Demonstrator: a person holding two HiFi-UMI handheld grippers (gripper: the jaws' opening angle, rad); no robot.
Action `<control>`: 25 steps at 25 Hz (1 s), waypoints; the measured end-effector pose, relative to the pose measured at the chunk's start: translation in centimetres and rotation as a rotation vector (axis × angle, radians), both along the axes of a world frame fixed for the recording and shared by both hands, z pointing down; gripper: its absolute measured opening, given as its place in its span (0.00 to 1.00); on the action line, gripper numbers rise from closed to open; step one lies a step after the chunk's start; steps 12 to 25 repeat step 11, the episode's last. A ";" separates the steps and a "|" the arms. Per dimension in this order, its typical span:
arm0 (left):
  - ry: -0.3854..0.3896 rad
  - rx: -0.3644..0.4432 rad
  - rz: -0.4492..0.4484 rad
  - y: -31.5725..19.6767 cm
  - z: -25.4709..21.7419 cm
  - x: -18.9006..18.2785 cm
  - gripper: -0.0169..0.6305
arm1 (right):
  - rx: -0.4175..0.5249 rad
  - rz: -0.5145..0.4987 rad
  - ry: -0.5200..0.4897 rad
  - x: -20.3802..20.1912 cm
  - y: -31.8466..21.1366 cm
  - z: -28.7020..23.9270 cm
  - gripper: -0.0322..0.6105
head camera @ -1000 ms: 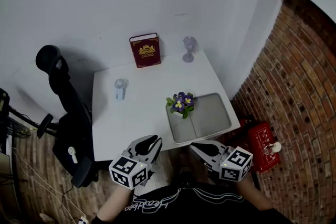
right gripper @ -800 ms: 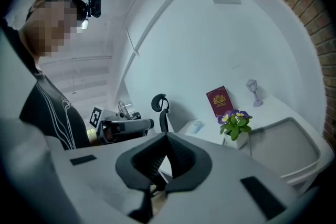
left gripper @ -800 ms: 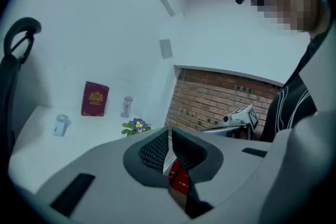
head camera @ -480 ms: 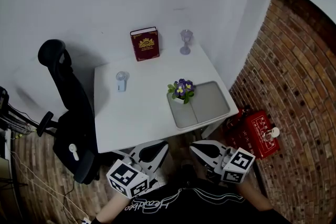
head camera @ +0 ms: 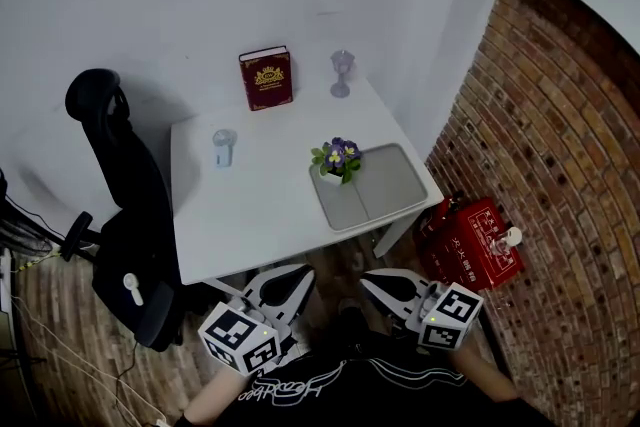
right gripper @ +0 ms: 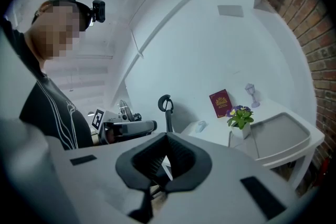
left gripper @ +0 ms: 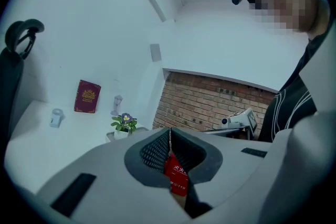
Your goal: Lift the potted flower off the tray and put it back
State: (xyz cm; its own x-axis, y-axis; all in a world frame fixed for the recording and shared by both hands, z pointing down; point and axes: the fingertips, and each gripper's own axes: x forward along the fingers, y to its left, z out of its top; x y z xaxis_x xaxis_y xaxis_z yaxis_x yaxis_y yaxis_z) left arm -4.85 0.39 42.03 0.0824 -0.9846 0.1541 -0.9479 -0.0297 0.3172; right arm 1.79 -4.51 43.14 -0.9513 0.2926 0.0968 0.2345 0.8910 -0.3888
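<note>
Standing upright in the far left corner of the shallow grey tray, the potted flower is seen as a small white pot with green leaves and purple, yellow-centred blooms. The tray is set at the right edge of the white table. The left gripper and right gripper are held off the table's near edge, well apart from the pot, each with jaws pressed together.

The head view looks steeply down from high above the bench, with the left claw and right claw at its bottom edge. The left gripper view and right gripper view ride low, near level, off the bench's front — each looking along its own claw. All three share the potted flower and red book.
</note>
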 end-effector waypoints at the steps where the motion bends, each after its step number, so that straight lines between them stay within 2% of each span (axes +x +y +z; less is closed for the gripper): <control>1: 0.012 0.004 -0.001 0.1 0.0 0.1 0.09 | 0.005 0.005 0.002 0.2 0.1 -0.1 0.05; 25: -0.002 -0.008 -0.005 1.4 0.5 1.1 0.09 | 0.015 0.022 0.008 1.3 1.2 -0.2 0.05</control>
